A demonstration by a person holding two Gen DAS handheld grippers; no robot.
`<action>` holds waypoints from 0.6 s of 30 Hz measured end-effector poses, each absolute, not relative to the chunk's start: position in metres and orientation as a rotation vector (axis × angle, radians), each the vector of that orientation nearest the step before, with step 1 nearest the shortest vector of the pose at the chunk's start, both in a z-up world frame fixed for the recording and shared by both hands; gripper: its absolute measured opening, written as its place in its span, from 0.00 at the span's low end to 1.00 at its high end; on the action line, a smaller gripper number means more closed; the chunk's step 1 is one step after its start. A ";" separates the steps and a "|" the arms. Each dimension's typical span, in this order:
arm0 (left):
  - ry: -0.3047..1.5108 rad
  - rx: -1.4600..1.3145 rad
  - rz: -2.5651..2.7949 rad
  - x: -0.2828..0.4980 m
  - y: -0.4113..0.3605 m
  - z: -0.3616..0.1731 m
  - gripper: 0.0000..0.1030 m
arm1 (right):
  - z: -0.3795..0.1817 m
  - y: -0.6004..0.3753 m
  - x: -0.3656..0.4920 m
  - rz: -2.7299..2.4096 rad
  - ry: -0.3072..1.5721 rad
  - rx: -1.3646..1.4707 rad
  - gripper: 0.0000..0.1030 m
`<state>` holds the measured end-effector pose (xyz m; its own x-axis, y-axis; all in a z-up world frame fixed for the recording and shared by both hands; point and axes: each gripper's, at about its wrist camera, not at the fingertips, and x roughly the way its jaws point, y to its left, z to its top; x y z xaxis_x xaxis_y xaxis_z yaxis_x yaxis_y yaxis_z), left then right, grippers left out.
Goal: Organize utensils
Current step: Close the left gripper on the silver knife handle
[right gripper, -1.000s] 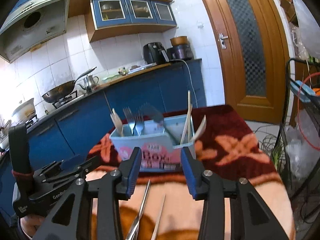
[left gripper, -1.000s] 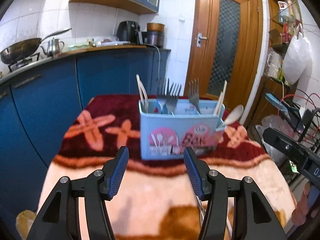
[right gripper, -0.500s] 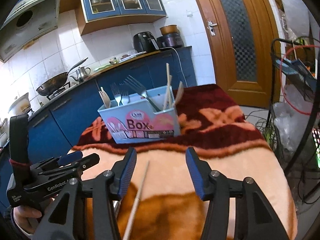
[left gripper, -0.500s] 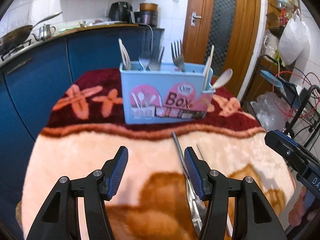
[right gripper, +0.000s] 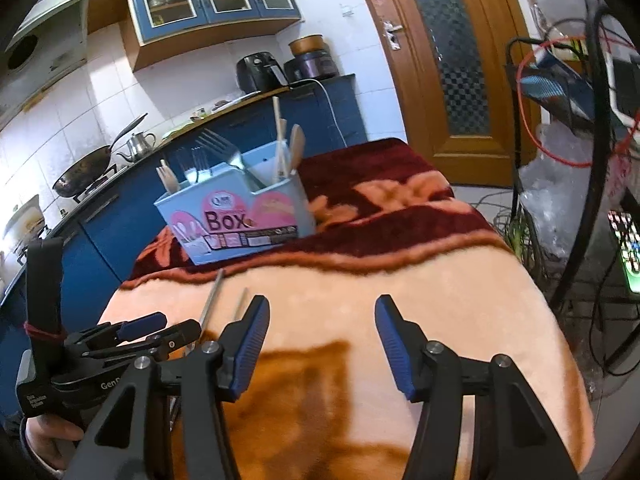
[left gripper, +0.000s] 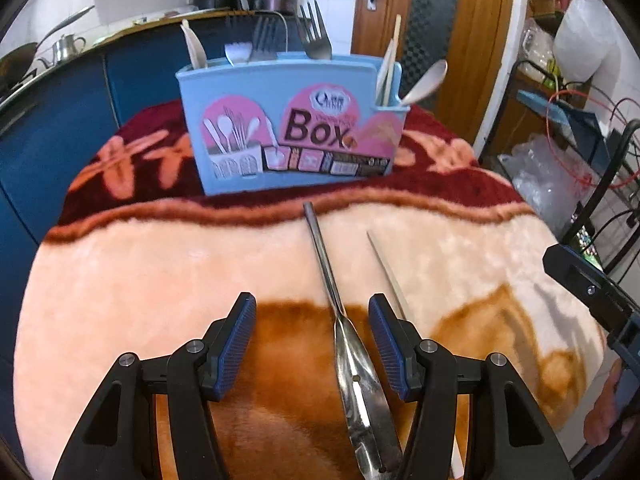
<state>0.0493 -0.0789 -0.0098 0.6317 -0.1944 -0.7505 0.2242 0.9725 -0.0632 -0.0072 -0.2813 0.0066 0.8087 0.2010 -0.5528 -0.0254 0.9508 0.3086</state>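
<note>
A light blue utensil box (left gripper: 292, 120) stands at the far end of the blanket-covered table (left gripper: 160, 280), holding forks, pale spoons and chopsticks. A steel spoon (left gripper: 340, 320) lies on the blanket, handle toward the box. Its bowl rests between the fingers of my open left gripper (left gripper: 312, 344), nearer the right pad and untouched. A single chopstick (left gripper: 386, 276) lies just right of it. My right gripper (right gripper: 320, 344) hovers open over bare blanket with nothing between its fingers. In its view the box (right gripper: 236, 216), spoon handle (right gripper: 212, 300) and left gripper (right gripper: 152, 330) are to its left.
Blue kitchen cabinets with a wok (right gripper: 84, 168) and kettle (right gripper: 140, 144) run behind and left of the table. A wooden door (right gripper: 452, 60) is at the back right. A wire rack (left gripper: 592, 160) with cables and bags stands past the table's right edge.
Both grippers have dropped and tipped down toward the blanket. The spoon and chopstick have come into view under the left gripper. The right gripper's fingers stand wider apart.
</note>
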 end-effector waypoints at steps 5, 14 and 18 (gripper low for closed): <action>0.877 0.051 -0.232 0.056 -0.083 -0.018 0.58 | 0.001 -0.288 -0.006 0.116 0.632 0.314 0.57; 0.850 0.041 -0.218 0.057 -0.081 -0.021 0.38 | -0.001 -0.291 -0.005 0.119 0.632 0.329 0.57; 0.848 -0.008 -0.275 0.056 -0.079 -0.019 0.14 | -0.003 -0.291 -0.004 0.123 0.636 0.339 0.57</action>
